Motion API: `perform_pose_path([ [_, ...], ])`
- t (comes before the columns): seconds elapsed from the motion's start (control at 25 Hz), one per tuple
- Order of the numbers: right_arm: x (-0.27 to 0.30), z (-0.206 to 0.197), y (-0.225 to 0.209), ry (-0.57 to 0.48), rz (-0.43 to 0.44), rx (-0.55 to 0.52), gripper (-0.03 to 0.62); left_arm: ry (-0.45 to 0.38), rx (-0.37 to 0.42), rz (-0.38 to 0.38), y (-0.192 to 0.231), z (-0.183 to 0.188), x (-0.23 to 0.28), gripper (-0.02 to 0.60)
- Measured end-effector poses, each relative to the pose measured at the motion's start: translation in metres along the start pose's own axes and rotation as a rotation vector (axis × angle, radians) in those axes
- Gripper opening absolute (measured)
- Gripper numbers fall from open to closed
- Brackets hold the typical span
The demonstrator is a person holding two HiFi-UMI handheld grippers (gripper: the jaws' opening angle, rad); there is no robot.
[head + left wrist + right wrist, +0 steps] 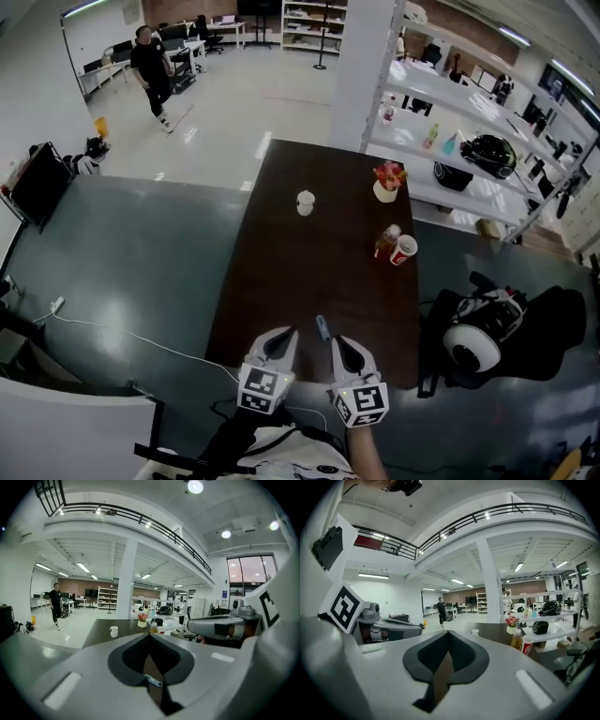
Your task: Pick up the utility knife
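The utility knife (322,327), small and grey-blue, lies on the dark brown table (281,272) near its front edge. It sits between my two grippers. My left gripper (286,332) is just left of it and my right gripper (337,341) just right, both apart from it. In the left gripper view my left gripper (149,635) has its jaws closed together, and the knife (153,680) shows through the gap below them. In the right gripper view my right gripper (449,633) is shut with nothing between its jaws.
Farther along the table stand a white cup (306,202), a flower pot (387,184), a bottle (386,241) and a red cup (403,250). A black chair with a white helmet (478,342) is on the right, beside white shelving (469,141). A person (152,70) walks far off.
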State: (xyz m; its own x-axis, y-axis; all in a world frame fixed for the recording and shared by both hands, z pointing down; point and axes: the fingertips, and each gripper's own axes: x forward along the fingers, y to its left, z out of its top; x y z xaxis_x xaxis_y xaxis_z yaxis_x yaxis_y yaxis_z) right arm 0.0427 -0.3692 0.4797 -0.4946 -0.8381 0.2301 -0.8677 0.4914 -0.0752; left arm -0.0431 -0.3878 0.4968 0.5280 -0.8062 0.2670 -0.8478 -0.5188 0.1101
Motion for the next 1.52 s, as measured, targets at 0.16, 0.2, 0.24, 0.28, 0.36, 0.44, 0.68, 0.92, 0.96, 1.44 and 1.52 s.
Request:
perform_pose_path([
  [0.16, 0.007, -0.016, 0.004, 0.033, 0.019, 0.036, 0.002, 0.05, -0.042, 0.003, 0.009, -0.023, 0.003, -0.003],
  [0.2, 0.009, -0.022, 0.004, 0.043, 0.025, 0.046, 0.002, 0.058, -0.048, 0.004, 0.011, -0.028, 0.004, -0.003],
  [0.24, 0.012, -0.028, 0.003, 0.051, 0.032, 0.053, 0.002, 0.064, -0.05, 0.011, 0.015, -0.03, 0.006, -0.003],
  [0.28, 0.017, -0.032, 0.001, 0.058, 0.041, 0.056, 0.002, 0.067, -0.046, 0.023, 0.021, -0.03, 0.011, -0.003],
  [0.36, 0.028, -0.036, -0.005, 0.08, 0.062, 0.06, 0.002, 0.088, -0.048, 0.046, 0.034, -0.032, 0.024, -0.003],
  [0.44, 0.03, -0.051, -0.012, 0.132, 0.068, 0.085, 0.002, 0.156, -0.09, 0.045, 0.034, -0.056, 0.033, -0.003],
  [0.68, 0.031, -0.144, -0.039, 0.359, 0.035, 0.222, 0.003, 0.381, -0.194, 0.046, 0.023, -0.15, 0.042, -0.003],
  [0.92, 0.064, -0.206, -0.075, 0.496, 0.005, 0.319, 0.029, 0.477, -0.232, 0.06, 0.032, -0.197, 0.059, -0.003],
  [0.96, 0.069, -0.215, -0.078, 0.517, 0.0, 0.336, 0.031, 0.489, -0.235, 0.06, 0.033, -0.202, 0.06, -0.003],
  [1.44, 0.117, -0.287, -0.092, 0.732, -0.036, 0.3, 0.107, 0.538, -0.294, 0.063, 0.047, -0.217, 0.061, -0.003],
  [1.52, 0.119, -0.293, -0.092, 0.759, -0.032, 0.292, 0.119, 0.541, -0.301, 0.061, 0.048, -0.217, 0.06, -0.003],
])
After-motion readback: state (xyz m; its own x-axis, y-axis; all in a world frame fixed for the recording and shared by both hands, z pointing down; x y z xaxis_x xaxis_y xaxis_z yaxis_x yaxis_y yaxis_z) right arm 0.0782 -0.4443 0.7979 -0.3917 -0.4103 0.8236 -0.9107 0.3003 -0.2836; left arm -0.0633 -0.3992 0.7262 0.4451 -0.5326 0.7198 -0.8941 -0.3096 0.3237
